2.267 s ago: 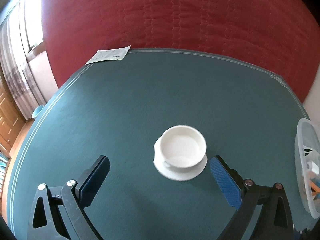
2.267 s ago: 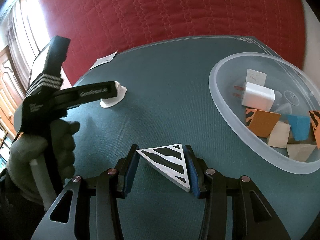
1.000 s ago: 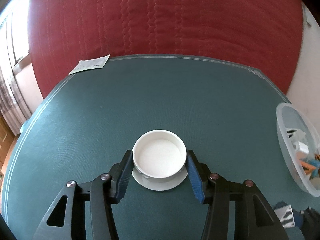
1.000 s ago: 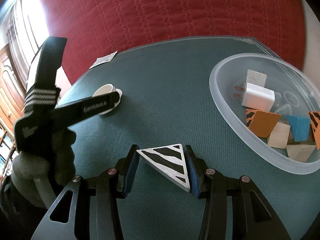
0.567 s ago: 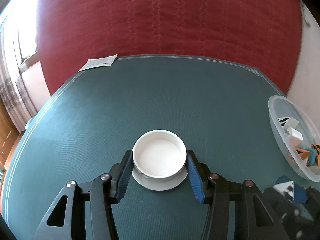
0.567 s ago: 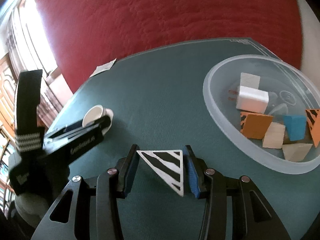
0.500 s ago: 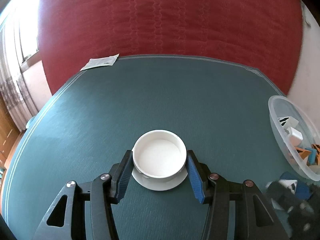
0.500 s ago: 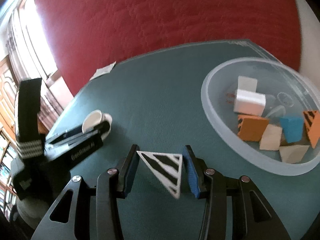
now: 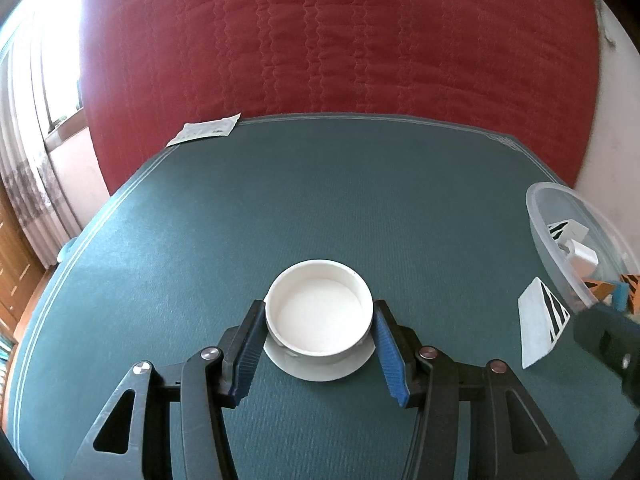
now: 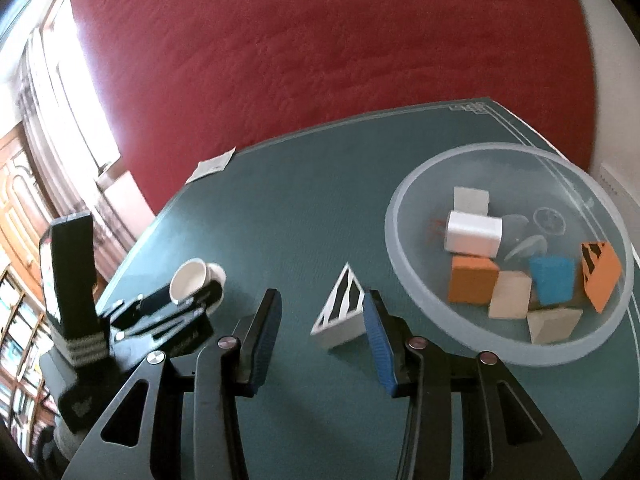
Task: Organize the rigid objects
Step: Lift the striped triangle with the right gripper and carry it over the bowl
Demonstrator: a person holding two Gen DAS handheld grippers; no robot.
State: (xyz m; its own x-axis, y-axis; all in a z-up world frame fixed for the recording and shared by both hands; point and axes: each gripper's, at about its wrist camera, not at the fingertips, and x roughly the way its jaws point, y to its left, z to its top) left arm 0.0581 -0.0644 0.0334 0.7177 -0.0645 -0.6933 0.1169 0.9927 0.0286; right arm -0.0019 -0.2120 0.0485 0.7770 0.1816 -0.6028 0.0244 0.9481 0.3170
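In the left wrist view my left gripper (image 9: 319, 306) is shut on a white cup (image 9: 319, 312) that stands on its saucer (image 9: 320, 372); both pads press its sides. The right wrist view shows that cup (image 10: 190, 280) at the left. My right gripper (image 10: 320, 300) hovers above the green table (image 10: 304, 216), just left of the clear bowl (image 10: 390, 220). A black-and-white striped triangular block (image 10: 340, 308) sits tilted between its jaws, against the right finger (image 10: 376, 340). A clear gap separates it from the left finger (image 10: 264, 328). The same block (image 9: 534, 324) shows at the left wrist view's right edge.
The bowl (image 9: 536, 208) holds several blocks, orange, blue and white, and a white plug. A paper slip (image 9: 206, 131) lies at the table's far left corner. A red quilted cover (image 9: 340, 40) rises behind the table (image 9: 320, 184). Window and wooden shelves stand left.
My left gripper has closed on the cup and stayed on it. My right gripper has lifted the striped block and carried it toward the bowl. The block has turned and come off the left finger.
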